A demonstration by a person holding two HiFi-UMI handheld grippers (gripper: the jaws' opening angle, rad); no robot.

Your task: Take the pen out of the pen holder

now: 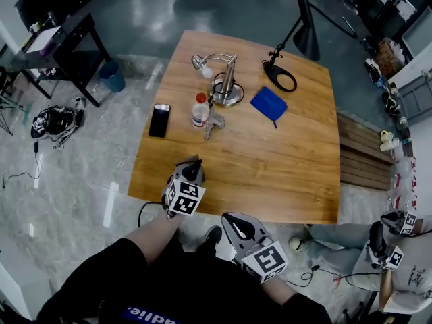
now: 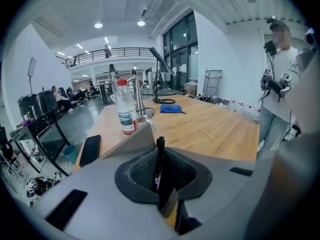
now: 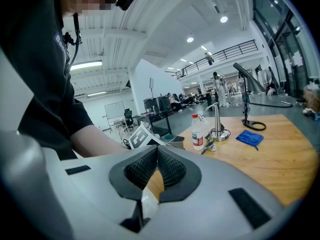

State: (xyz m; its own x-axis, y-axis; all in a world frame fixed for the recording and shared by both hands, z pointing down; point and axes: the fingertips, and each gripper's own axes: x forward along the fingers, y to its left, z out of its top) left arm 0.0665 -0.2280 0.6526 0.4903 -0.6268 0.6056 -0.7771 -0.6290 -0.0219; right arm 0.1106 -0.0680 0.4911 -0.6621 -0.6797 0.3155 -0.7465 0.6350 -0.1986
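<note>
- The grey right gripper (image 3: 156, 150), closest to the person's body and just short of the table, has its jaws pressed together with nothing between them.
- The grey left gripper (image 2: 159, 149), over the near edge of the wooden table (image 1: 270, 171), is clamped on a slim black pen (image 2: 159, 161) whose end pokes past the jaw tips.
- Farther along the table lie a black phone (image 1: 159, 120), a clear red-capped plastic bottle (image 1: 200, 111) and a blue cloth (image 1: 268, 104).

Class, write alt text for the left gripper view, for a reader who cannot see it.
The left hand-held gripper is shut on a black pen, which stands upright between its jaws. Beyond it lies a wooden table with a water bottle, a black phone and a blue cloth.
</note>
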